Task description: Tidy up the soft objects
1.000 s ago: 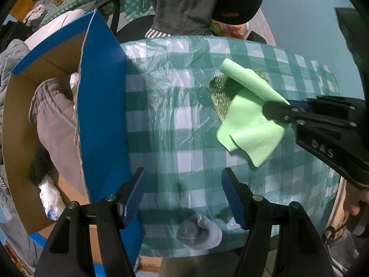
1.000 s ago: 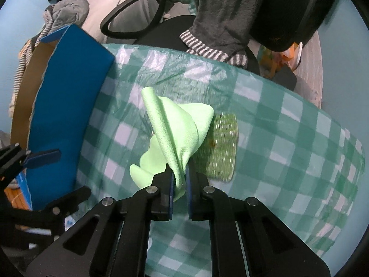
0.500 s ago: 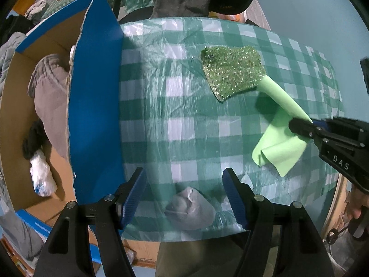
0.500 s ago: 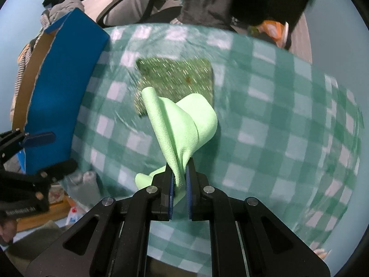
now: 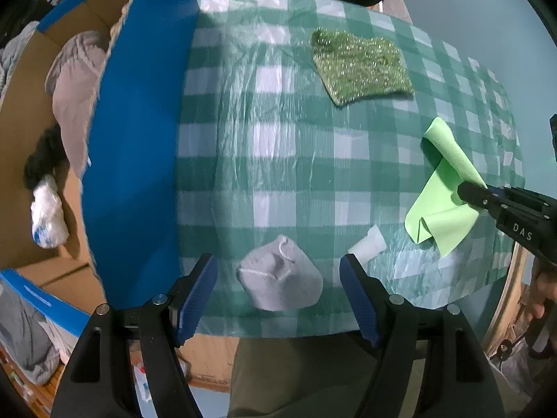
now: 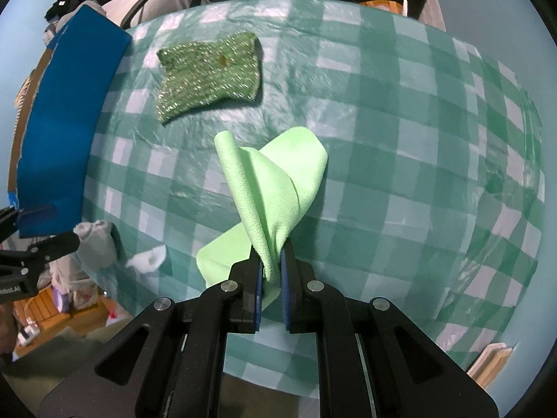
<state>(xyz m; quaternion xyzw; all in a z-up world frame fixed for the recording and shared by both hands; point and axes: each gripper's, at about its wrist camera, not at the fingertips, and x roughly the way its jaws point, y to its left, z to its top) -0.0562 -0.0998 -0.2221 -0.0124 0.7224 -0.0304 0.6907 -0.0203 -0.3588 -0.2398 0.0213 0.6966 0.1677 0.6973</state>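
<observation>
My right gripper [image 6: 271, 271] is shut on a light green cloth [image 6: 275, 188] and holds it above the checked table; cloth [image 5: 442, 202] and gripper [image 5: 468, 193] also show at the right of the left wrist view. My left gripper [image 5: 278, 292] is open, its fingers on either side of a grey sock [image 5: 280, 282] near the table's front edge. The sock also shows in the right wrist view [image 6: 95, 244]. A glittery green scrub cloth [image 5: 358, 68] lies flat at the far side, also in the right wrist view [image 6: 209, 73].
An open cardboard box with a blue flap [image 5: 139, 139] stands left of the table and holds grey, black and white soft items [image 5: 75, 87]. A small white piece [image 5: 367, 245] lies near the sock. A chair with dark clothing stands behind the table [image 6: 348, 174].
My right gripper carried the light green cloth off the scrub cloth and toward the right front, uncovering the scrub cloth. My left gripper drew back toward the grey sock, which now lies between its fingers.
</observation>
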